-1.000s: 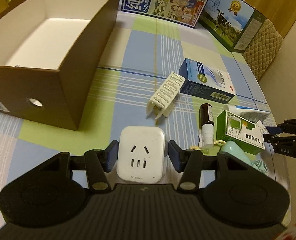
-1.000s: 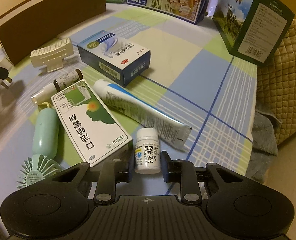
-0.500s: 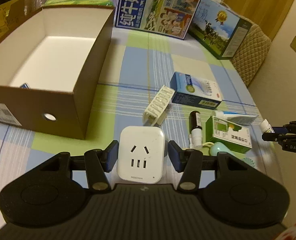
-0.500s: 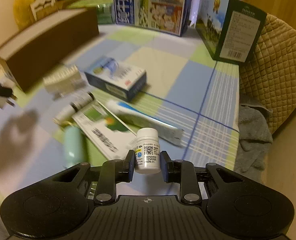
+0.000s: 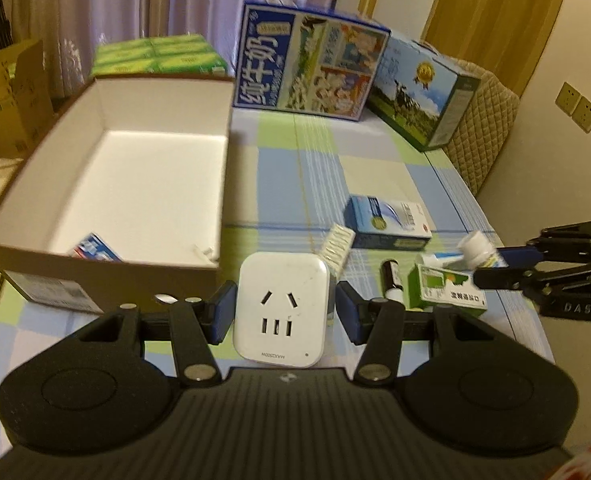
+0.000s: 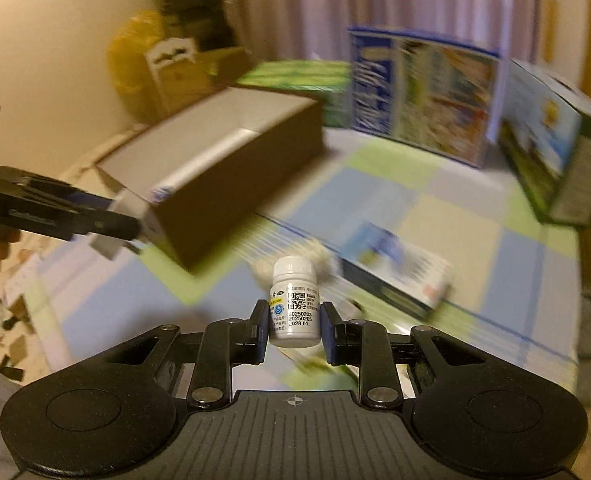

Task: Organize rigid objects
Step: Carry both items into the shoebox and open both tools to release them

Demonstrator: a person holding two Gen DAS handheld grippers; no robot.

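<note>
White plastic marks both held items. Left gripper [image 5: 283, 312] pinches a white power adapter [image 5: 281, 308], socket face toward the camera, its blue pads pressed on the adapter's two sides; the adapter hangs just in front of the near right corner of the brown cardboard box [image 5: 107, 276], the landmark for what follows. Right gripper [image 6: 294, 330] pinches a small white pill bottle [image 6: 294, 300] upright, pads against its labelled body, cap above the fingers. In the left wrist view this same gripper [image 5: 495, 268] enters from the right edge, well to the right of the box, carrying the bottle [image 5: 475, 246] above the loose items.

Box: open-topped, white inside, standing on a checked cloth [image 5: 327, 160] of blue, green and cream. One small blue-and-red packet [image 5: 95, 252] lies inside at the near wall.

To the right of the box, on the cloth: a white ribbed clip [image 5: 337, 246], a blue-and-white medicine carton [image 5: 389, 222], a dark small bottle [image 5: 391, 278] and a green-and-white carton [image 5: 447, 290], the last two close together. A tube partly shows behind the green carton.

Beyond the box, at the far edge of the cloth: a stack of green packs [image 5: 155, 56], a large blue milk carton box [image 5: 311, 68] and a second printed box [image 5: 419, 100] standing to its right.

Right wrist view is motion-blurred apart from the bottle and fingers.
</note>
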